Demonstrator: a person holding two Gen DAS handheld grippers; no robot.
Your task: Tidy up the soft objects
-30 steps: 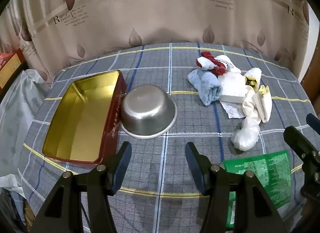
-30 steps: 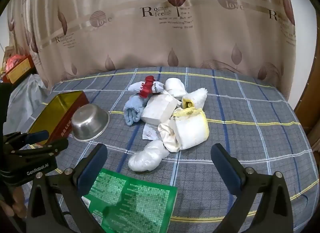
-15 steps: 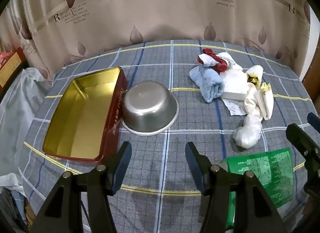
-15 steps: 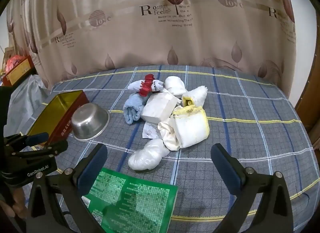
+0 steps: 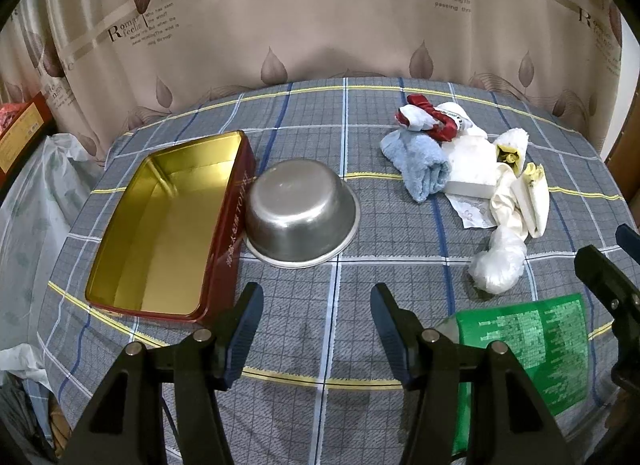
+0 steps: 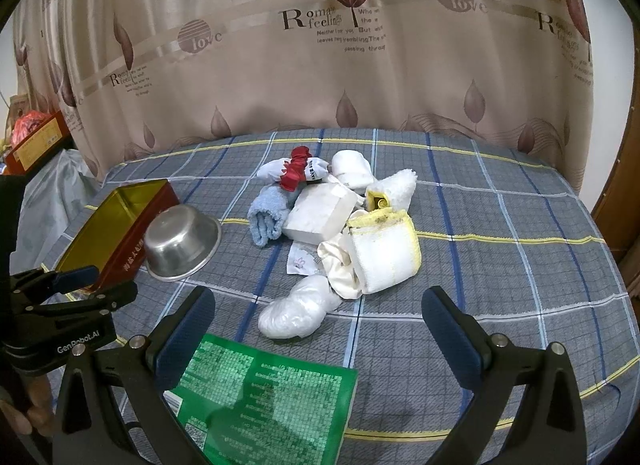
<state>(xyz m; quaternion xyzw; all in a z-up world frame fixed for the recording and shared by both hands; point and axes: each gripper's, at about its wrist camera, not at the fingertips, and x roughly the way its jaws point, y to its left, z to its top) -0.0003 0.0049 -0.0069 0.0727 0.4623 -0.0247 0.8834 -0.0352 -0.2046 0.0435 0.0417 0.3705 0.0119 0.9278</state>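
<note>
A pile of soft things lies mid-table: a rolled blue towel (image 6: pixel 267 217) (image 5: pixel 420 163), a white and red sock bundle (image 6: pixel 294 171), a white block (image 6: pixel 320 214), a yellow-edged white cloth (image 6: pixel 384 251) and a white plastic bag (image 6: pixel 294 311) (image 5: pixel 498 259). An open red tin with a gold inside (image 5: pixel 160 225) (image 6: pixel 116 221) and an upturned steel bowl (image 5: pixel 300 211) (image 6: pixel 182 239) sit to the left. My left gripper (image 5: pixel 316 313) is open and empty, in front of the bowl. My right gripper (image 6: pixel 316 325) is open wide and empty, just short of the plastic bag.
A green packet (image 6: pixel 260 397) (image 5: pixel 528 349) lies at the table's near edge under my right gripper. A leaf-print curtain (image 6: pixel 320 45) hangs behind the checked tablecloth (image 6: pixel 500 245). A plastic-wrapped bundle (image 5: pixel 28 205) and red boxes (image 6: pixel 36 141) stand off the left edge.
Both grippers have pulled back and up slightly, so the table objects sit a little lower in view. Nothing on the table has moved.
</note>
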